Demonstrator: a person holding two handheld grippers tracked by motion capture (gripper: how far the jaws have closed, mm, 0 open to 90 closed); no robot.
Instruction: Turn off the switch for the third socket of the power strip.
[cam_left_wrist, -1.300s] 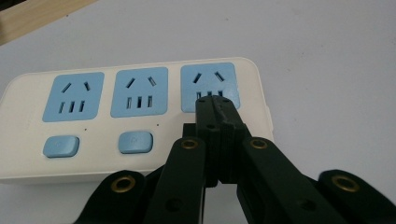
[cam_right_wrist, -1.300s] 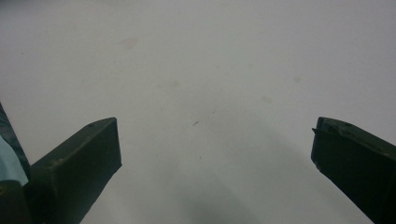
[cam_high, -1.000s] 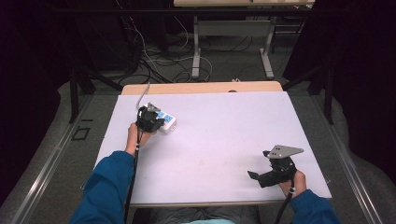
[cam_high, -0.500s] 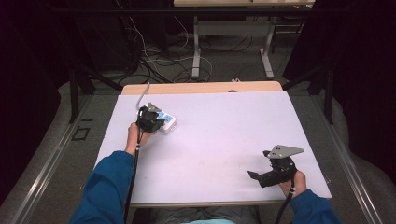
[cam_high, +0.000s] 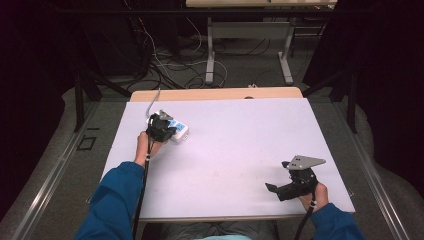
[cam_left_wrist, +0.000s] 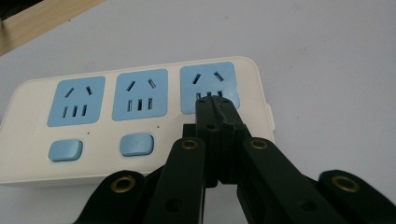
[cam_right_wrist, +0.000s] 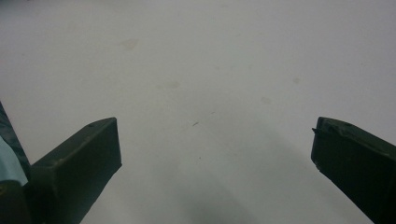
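Left gripper is down on the power strip, jaws pressed tight together w/ nothing between them, tips resting on the lower edge of the third blue socket, the one nearest the strip's end. From the high view the strip lies flat on the white table, far-left area, near the wooden back edge, and the left gripper sits right over it, hand behind. Three blue sockets in a row on top, two blue buttons below the first two. Over on the near-right corner, well apart from the strip, right gripper hovers low over bare table, jaws spread wide and empty; right gripper view has both black jaws far apart w/ plain table surface between.
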